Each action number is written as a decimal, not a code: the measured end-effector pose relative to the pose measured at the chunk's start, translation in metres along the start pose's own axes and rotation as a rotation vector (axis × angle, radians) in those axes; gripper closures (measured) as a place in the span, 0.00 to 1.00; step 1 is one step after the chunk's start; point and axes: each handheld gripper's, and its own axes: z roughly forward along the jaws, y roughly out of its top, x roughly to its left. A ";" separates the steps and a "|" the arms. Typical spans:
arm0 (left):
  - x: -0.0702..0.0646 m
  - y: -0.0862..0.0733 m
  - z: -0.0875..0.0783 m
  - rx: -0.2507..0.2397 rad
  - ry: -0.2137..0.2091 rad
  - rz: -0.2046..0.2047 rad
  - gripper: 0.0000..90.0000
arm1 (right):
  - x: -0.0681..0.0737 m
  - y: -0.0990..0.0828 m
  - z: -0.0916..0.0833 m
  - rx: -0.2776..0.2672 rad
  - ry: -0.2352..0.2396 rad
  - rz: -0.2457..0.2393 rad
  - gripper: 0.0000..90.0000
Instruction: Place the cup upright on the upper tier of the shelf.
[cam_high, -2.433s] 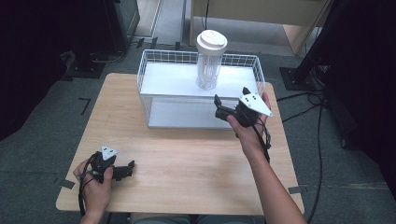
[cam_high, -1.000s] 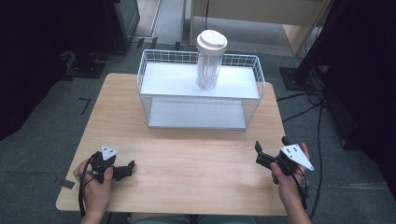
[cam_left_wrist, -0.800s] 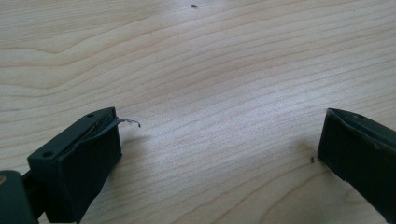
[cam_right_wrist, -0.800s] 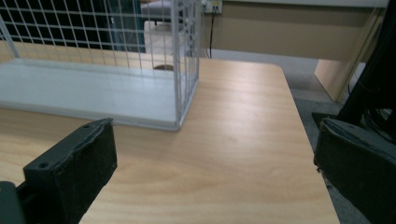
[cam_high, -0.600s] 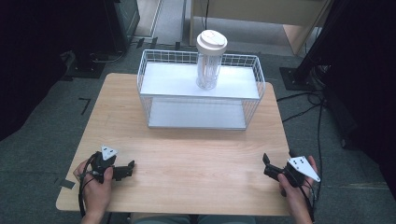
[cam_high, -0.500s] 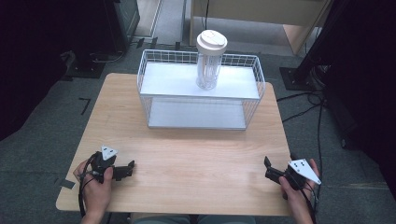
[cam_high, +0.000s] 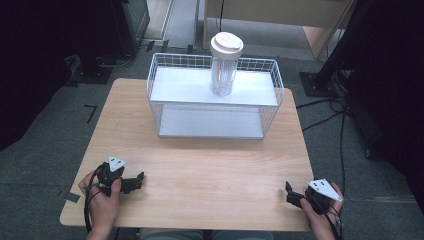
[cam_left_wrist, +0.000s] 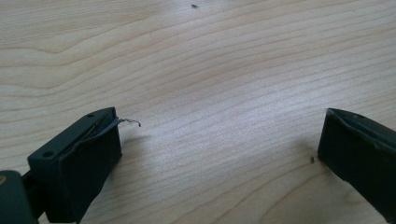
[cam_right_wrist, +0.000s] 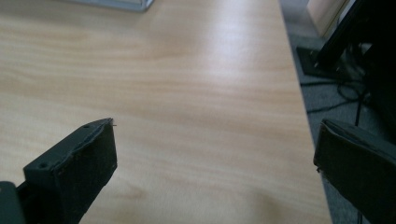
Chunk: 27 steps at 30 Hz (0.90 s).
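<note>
A clear ribbed plastic cup (cam_high: 226, 70) with a white lid stands on the upper shelf of a white wire basket (cam_high: 270, 107), top centre. At the bottom corners of the pale wood-grain table (cam_high: 210, 165), left gripper (cam_high: 134, 182) and right gripper (cam_high: 291, 196) rest with jaws spread, empty.

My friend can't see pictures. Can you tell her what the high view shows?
A wire basket sits at the far side of a wooden table, with a clear cup with a white lid standing upright on its top shelf. Near the front edge, a person's hands hold the left gripper and right gripper, both empty.
</note>
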 end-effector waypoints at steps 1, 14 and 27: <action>0.000 0.000 0.000 0.000 0.000 0.000 0.00 | 0.001 0.000 0.000 0.028 0.009 0.000 0.00; 0.000 0.000 0.000 0.000 0.000 0.000 0.00 | 0.004 -0.002 0.005 0.184 0.130 -0.005 0.00; 0.000 0.000 0.000 0.000 0.000 0.000 0.00 | 0.003 -0.002 0.006 0.185 0.140 -0.009 0.00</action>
